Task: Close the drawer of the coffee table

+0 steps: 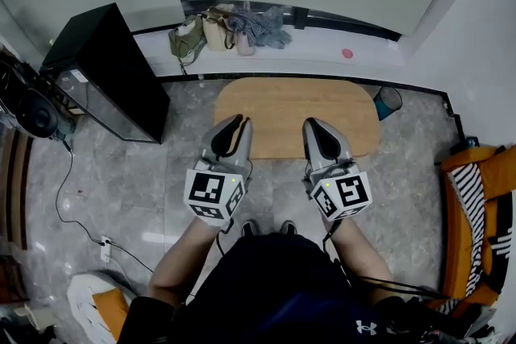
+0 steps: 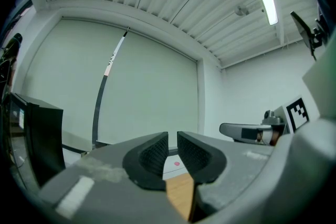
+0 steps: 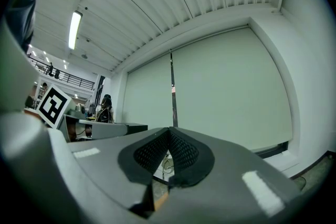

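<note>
Tiled floor [image 1: 121,189], coffee table [image 1: 297,113], left tool [image 1: 239,122], right tool [image 1: 316,126] held level

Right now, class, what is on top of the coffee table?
Only bare wood shows on top of the coffee table. The left gripper and right gripper cover part of its near edge; the drawer is not visible.

The wooden counter [image 1: 294,113] stood on the grey stone floor [image 1: 129,181], its near edge just below the tips of both jaws. Left of the jaws a black cabinet [image 1: 113,72] sat on that floor — right of them, a blue bin [image 1: 389,101].
</note>
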`<action>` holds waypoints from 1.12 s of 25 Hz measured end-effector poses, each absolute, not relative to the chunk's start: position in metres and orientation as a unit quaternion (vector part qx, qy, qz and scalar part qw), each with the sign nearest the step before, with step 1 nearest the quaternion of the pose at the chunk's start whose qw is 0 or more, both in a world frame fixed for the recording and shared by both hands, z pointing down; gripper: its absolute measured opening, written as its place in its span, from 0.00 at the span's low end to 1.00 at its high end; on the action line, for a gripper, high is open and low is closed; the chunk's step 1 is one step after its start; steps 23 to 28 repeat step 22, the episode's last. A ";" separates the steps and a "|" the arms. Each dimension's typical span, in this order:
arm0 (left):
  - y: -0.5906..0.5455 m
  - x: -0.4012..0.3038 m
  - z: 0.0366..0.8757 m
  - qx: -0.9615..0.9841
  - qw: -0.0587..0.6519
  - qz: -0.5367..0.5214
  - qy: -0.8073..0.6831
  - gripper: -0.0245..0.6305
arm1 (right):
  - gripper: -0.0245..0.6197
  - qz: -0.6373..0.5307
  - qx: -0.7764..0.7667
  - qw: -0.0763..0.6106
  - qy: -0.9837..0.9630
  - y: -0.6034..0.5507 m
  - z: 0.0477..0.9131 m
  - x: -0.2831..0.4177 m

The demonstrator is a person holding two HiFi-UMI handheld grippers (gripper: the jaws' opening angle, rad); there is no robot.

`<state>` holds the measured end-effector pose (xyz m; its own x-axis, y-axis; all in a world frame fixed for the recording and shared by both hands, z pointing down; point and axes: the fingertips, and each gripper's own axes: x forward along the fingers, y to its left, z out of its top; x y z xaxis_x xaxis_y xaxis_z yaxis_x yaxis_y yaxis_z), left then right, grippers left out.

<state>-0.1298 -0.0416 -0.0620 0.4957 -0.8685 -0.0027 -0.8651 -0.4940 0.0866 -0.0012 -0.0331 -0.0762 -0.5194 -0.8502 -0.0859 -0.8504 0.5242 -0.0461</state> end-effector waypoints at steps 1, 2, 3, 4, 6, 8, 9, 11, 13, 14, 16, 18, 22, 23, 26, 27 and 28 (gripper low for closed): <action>-0.041 -0.129 -0.062 0.864 0.036 -0.022 -0.502 0.13 | 0.04 0.001 -0.488 0.050 0.872 -0.033 -0.076 0.000; -0.041 -0.128 -0.062 0.864 0.036 -0.021 -0.502 0.13 | 0.04 0.000 -0.488 0.051 0.872 -0.033 -0.076 0.001; -0.041 -0.127 -0.062 0.864 0.036 -0.021 -0.502 0.13 | 0.04 -0.001 -0.488 0.051 0.871 -0.033 -0.076 0.003; -0.042 -0.125 -0.063 0.864 0.036 -0.020 -0.502 0.13 | 0.04 -0.002 -0.488 0.051 0.871 -0.033 -0.076 0.004; -0.042 -0.122 -0.063 0.864 0.036 -0.019 -0.501 0.13 | 0.04 -0.004 -0.489 0.052 0.871 -0.033 -0.076 0.007; -0.041 -0.118 -0.064 0.865 0.035 -0.018 -0.501 0.13 | 0.04 -0.005 -0.489 0.052 0.871 -0.032 -0.076 0.011; -0.040 -0.117 -0.064 0.865 0.035 -0.017 -0.501 0.13 | 0.04 -0.005 -0.489 0.052 0.871 -0.032 -0.075 0.012; -0.039 -0.114 -0.063 0.864 0.035 -0.014 -0.502 0.13 | 0.04 -0.009 -0.487 0.051 0.872 -0.032 -0.073 0.016; -0.039 -0.110 -0.062 0.863 0.036 -0.011 -0.503 0.13 | 0.04 -0.012 -0.487 0.051 0.872 -0.032 -0.072 0.021; -0.039 -0.108 -0.062 0.863 0.036 -0.010 -0.503 0.13 | 0.04 -0.013 -0.487 0.051 0.872 -0.033 -0.072 0.023; -0.040 -0.106 -0.061 0.863 0.037 -0.008 -0.504 0.13 | 0.04 -0.015 -0.488 0.050 0.871 -0.034 -0.071 0.025; -0.042 -0.106 -0.060 0.862 0.037 -0.007 -0.505 0.13 | 0.04 -0.017 -0.487 0.049 0.872 -0.036 -0.069 0.025; -0.044 -0.105 -0.057 0.862 0.037 -0.007 -0.505 0.13 | 0.04 -0.017 -0.485 0.045 0.873 -0.038 -0.064 0.025; -0.044 -0.105 -0.057 0.862 0.037 -0.007 -0.505 0.13 | 0.04 -0.017 -0.485 0.045 0.873 -0.038 -0.064 0.025; -0.044 -0.105 -0.057 0.862 0.037 -0.007 -0.505 0.13 | 0.04 -0.017 -0.485 0.045 0.873 -0.038 -0.064 0.025; -0.044 -0.105 -0.057 0.862 0.037 -0.007 -0.505 0.13 | 0.04 -0.017 -0.485 0.045 0.873 -0.038 -0.064 0.025; -0.044 -0.105 -0.057 0.862 0.037 -0.007 -0.505 0.13 | 0.04 -0.017 -0.485 0.045 0.873 -0.038 -0.064 0.025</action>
